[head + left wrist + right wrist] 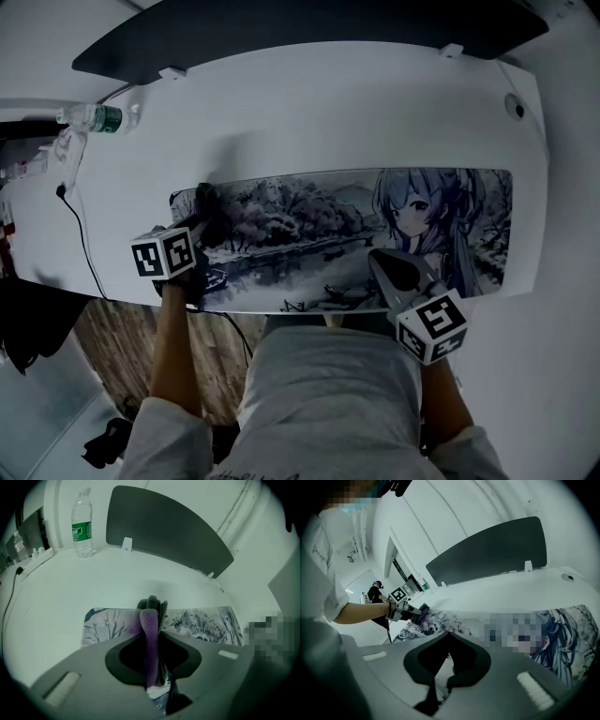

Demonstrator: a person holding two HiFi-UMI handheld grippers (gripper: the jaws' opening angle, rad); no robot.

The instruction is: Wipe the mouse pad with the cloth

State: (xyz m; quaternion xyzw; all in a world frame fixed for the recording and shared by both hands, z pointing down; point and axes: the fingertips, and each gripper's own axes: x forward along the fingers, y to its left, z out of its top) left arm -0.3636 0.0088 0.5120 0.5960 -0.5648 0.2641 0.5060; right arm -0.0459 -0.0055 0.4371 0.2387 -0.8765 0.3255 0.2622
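Observation:
A long mouse pad (309, 234) printed with a wintry landscape and an anime figure lies across the white desk (328, 112). At its left end my left gripper (202, 225) is shut on a dark grey and purple cloth (208, 211), which rests on the pad. In the left gripper view the cloth (150, 613) sticks out between the jaws over the pad's left corner (103, 625). My right gripper (377, 258) lies over the pad's near edge right of centre, jaws shut with nothing between them. The right gripper view shows the pad (440, 620) and the left gripper (405, 609) beyond.
A water bottle (94, 118) lies at the desk's far left; it appears upright in the left gripper view (82, 524). A dark divider panel (309, 28) runs along the desk's far edge. A black cable (80, 234) trails at the left. A round grommet (515, 106) sits far right.

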